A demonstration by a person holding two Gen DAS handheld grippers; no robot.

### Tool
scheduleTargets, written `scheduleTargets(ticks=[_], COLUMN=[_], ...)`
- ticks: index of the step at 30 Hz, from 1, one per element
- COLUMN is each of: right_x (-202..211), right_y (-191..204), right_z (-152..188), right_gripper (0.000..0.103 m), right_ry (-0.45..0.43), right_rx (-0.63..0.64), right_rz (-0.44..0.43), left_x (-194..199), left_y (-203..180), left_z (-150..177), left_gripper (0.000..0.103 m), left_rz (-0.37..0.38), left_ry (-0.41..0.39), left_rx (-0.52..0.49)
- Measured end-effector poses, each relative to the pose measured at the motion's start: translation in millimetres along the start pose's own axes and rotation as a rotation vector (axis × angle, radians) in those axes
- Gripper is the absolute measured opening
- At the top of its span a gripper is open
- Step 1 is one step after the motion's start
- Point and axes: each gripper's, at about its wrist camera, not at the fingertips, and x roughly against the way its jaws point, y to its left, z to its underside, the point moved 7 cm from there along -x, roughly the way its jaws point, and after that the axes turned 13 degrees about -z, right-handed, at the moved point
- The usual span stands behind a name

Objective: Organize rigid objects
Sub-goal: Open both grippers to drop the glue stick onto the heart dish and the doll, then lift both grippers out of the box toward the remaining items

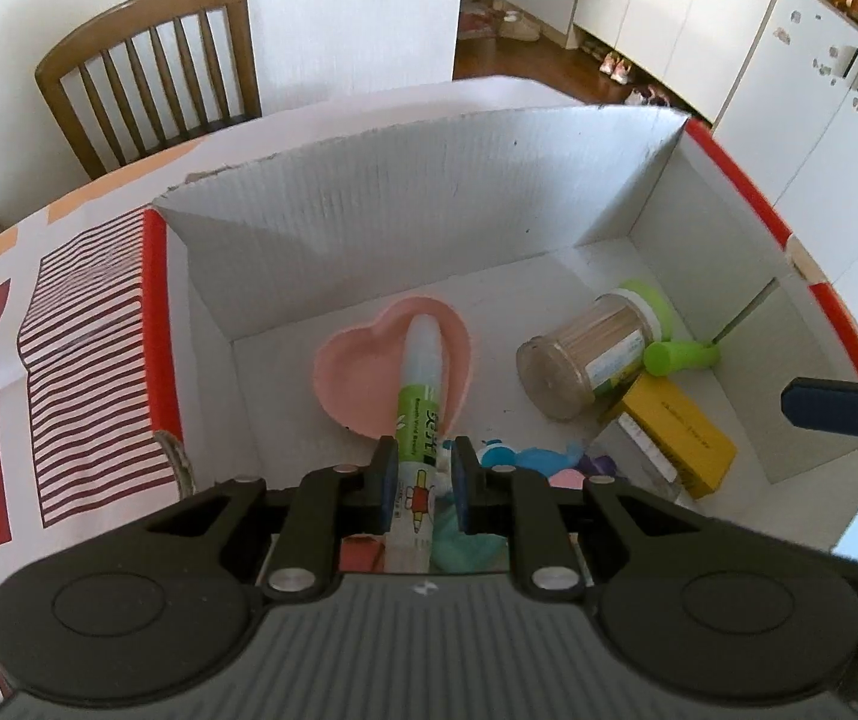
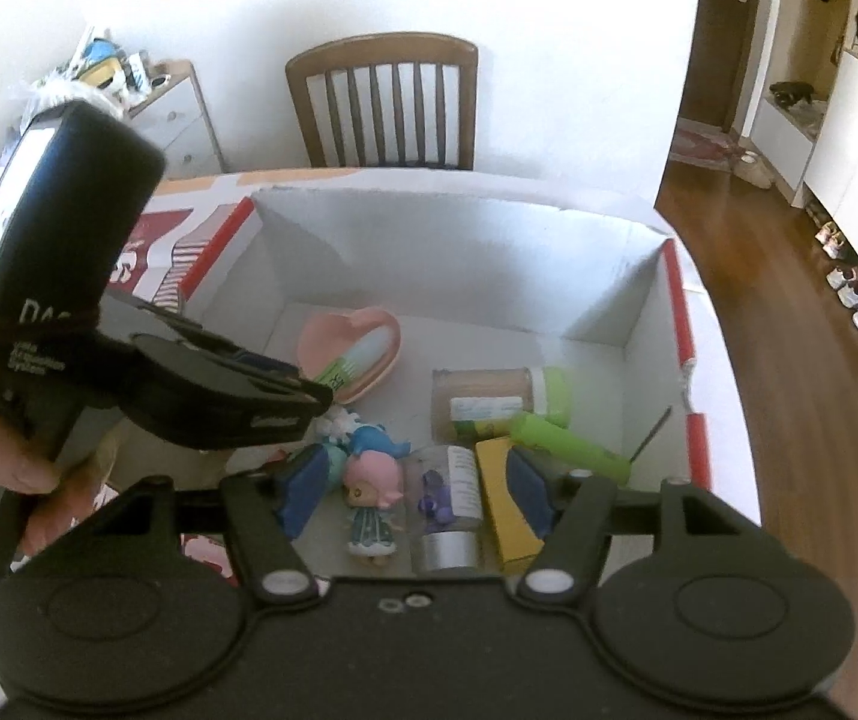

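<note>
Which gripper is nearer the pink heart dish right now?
Left. The left gripper holds a glue tube whose tip rests in the pink heart dish; the right gripper hangs open over the doll, farther away.

Inside the box [image 1: 369, 228], dish [image 1: 363, 384] lies left of jar [image 1: 585, 360].

You see a pink heart dish [image 1: 369, 372] and a green-labelled glue tube [image 1: 420, 396]. The box [image 1: 429, 192] is white inside, red-rimmed. The yellow carton [image 1: 681, 432] lies beside them

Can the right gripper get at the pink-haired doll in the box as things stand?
Probably yes: the right gripper is open and empty, with the pink-haired doll lying uncovered just below it.
</note>
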Motion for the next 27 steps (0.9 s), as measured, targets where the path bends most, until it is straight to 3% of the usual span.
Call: scheduleTargets(ticks=[17,27], right_x=[47,83], right_y=[13,21], right_z=[2,15], right_gripper=[0.082,0.087], right_ry=[-0.118,-0.185], right_rx=[0.015,0.049], right_rz=[-0.041,-0.077], left_x=[72,114], left_y=[2,0], left_z=[13,37], left_gripper=[0.018,0.018], left_rz=[0.069,0.120], left_ry=[-0.166,-0.264], left_rx=[0.029,0.011])
